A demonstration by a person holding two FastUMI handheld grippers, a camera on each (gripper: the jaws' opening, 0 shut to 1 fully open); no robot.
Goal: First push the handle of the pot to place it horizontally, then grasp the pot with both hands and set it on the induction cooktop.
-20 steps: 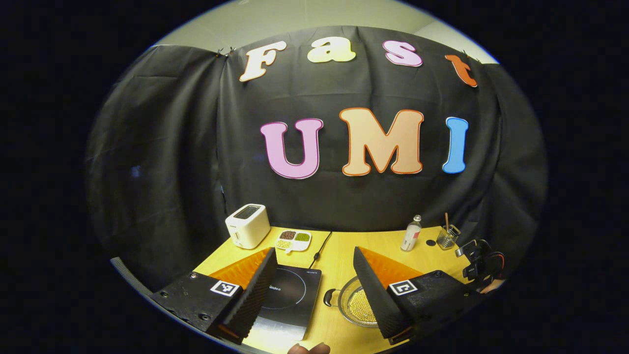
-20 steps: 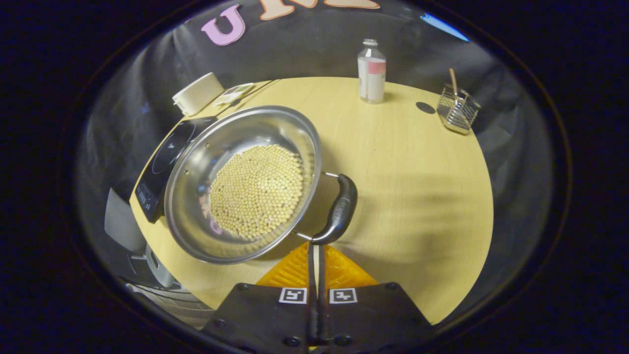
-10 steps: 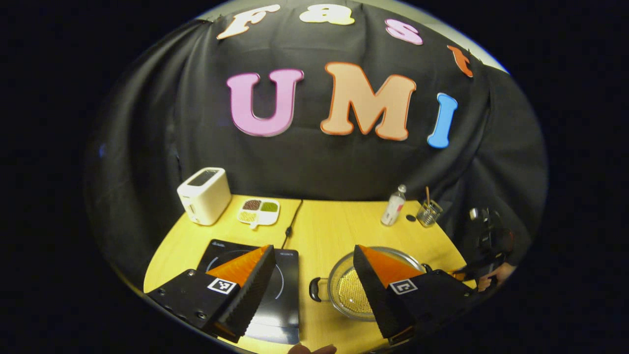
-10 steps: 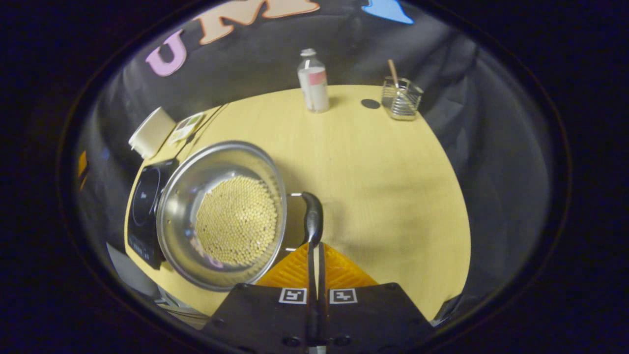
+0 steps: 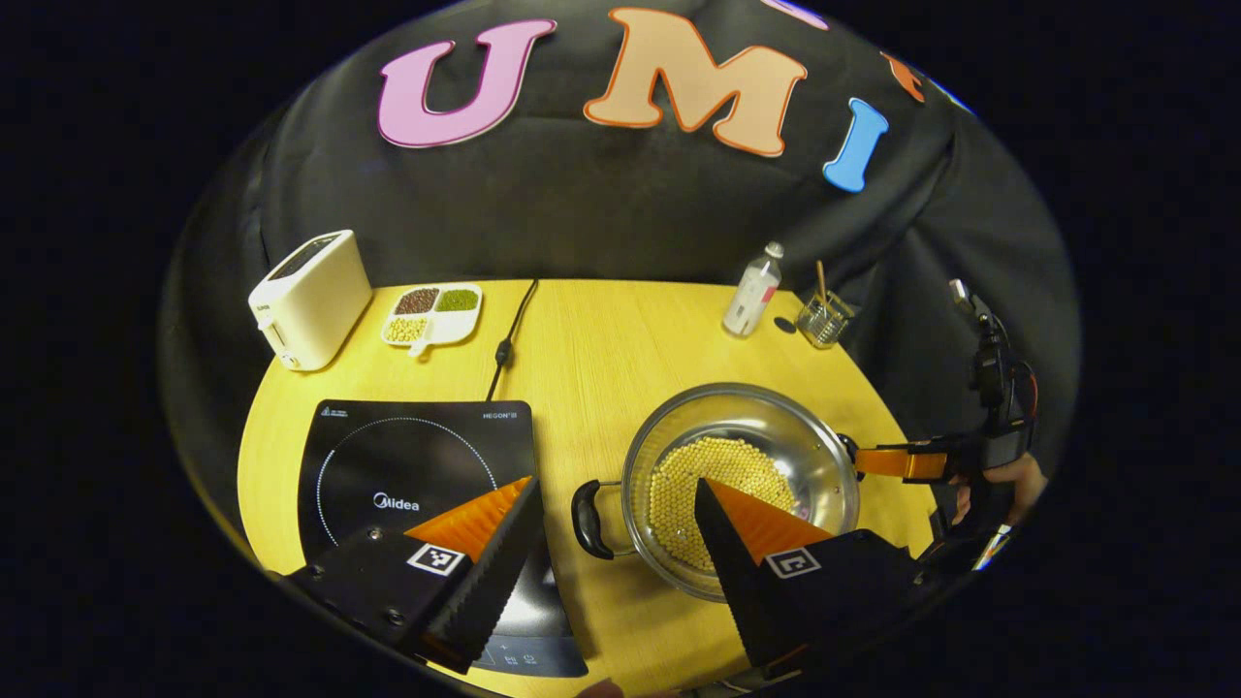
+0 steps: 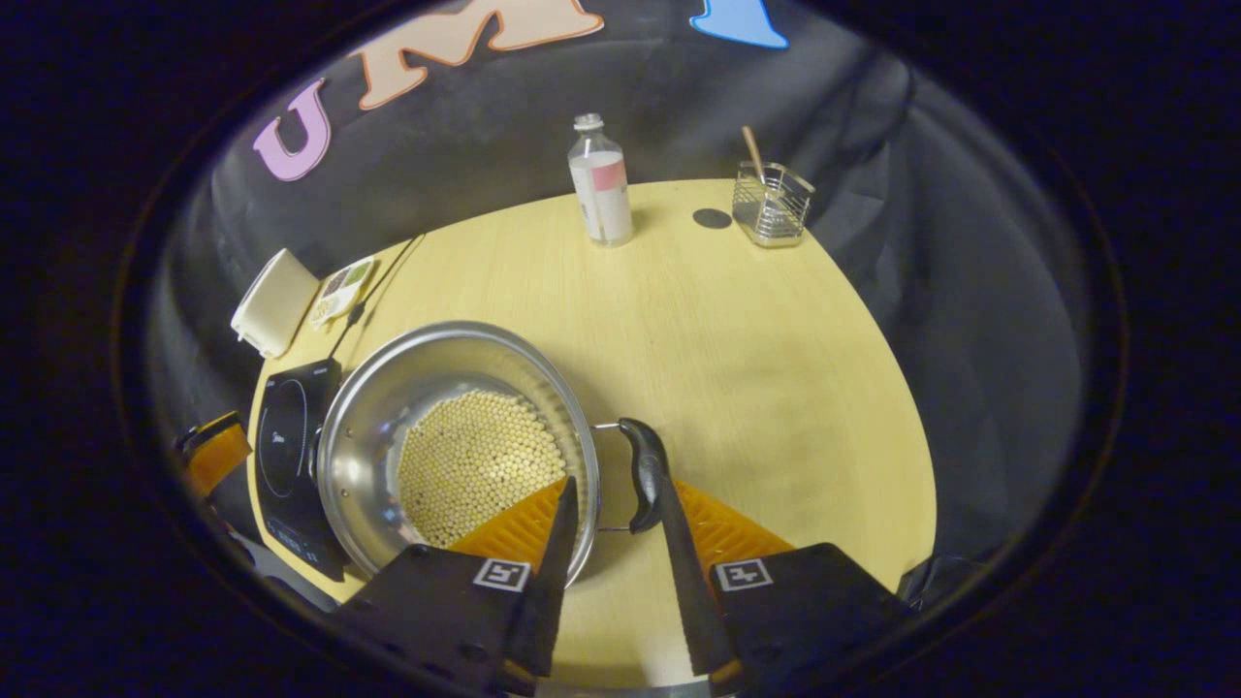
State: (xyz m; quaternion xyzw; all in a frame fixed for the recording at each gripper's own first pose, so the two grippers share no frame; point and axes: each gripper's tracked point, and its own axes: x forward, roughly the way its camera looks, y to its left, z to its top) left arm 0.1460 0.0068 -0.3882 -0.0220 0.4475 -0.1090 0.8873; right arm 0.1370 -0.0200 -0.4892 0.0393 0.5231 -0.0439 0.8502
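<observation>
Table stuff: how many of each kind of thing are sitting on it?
Pot: 1
Induction cooktop: 1
Toaster: 1
Divided dish of beans: 1
Bottle: 1
Wire holder: 1
Total: 6

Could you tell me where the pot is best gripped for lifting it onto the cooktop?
Grip the pot by its two dark side handles, one hand-held gripper from each side. They loop outward, clear of the steel wall, on opposite sides, so the lift should stay balanced.
</observation>
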